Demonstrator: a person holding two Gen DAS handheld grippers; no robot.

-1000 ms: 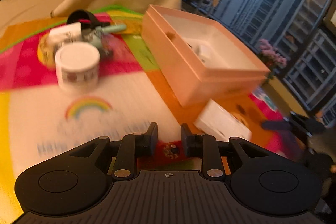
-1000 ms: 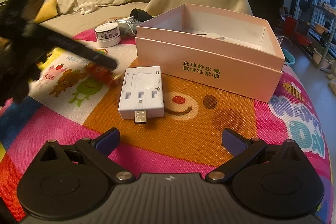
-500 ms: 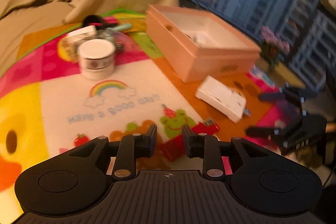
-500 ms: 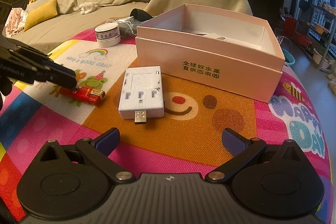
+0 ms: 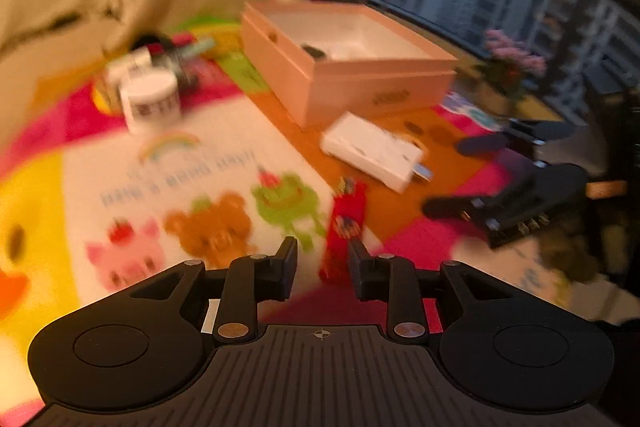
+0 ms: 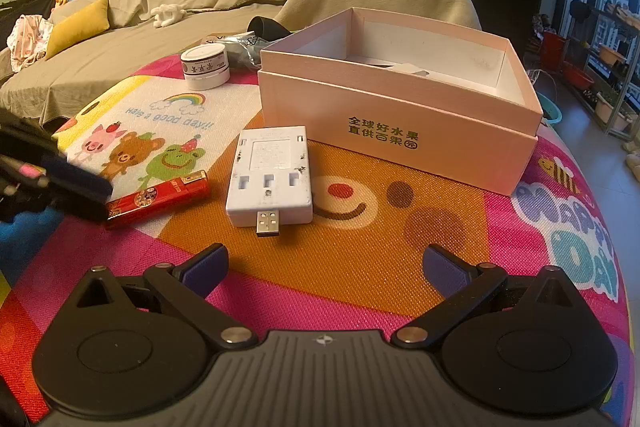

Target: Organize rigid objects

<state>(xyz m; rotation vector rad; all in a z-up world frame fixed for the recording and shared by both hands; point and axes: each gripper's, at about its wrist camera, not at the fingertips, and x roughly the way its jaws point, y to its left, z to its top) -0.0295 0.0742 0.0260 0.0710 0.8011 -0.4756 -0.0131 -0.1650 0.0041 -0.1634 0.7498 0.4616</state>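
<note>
The red lighter (image 5: pixel 344 227) lies between the slightly parted, just-opening fingers of the left gripper (image 5: pixel 322 263), ungripped; an off-centre closing could nudge it aside. The right gripper (image 6: pixel 323 269) is held wide open, empty.

Left wrist view is smeared w/ motion blur: jar (image 5: pixel 151 101) label unreadable, clutter (image 5: pixel 172 53) behind it just blobs. Lighter (image 5: pixel 343 227) near end hidden behind left gripper (image 5: pixel 322 259) fingers, so contact can't be told. Box (image 6: pixel 400 115) walls hide most of what's inside; only a pale corner (image 6: pixel 408 70) shows. Left gripper (image 6: pixel 52 183) in right view cut off by frame edge & blurred. Black object (image 6: pixel 267 26) behind box partly hidden.
</note>
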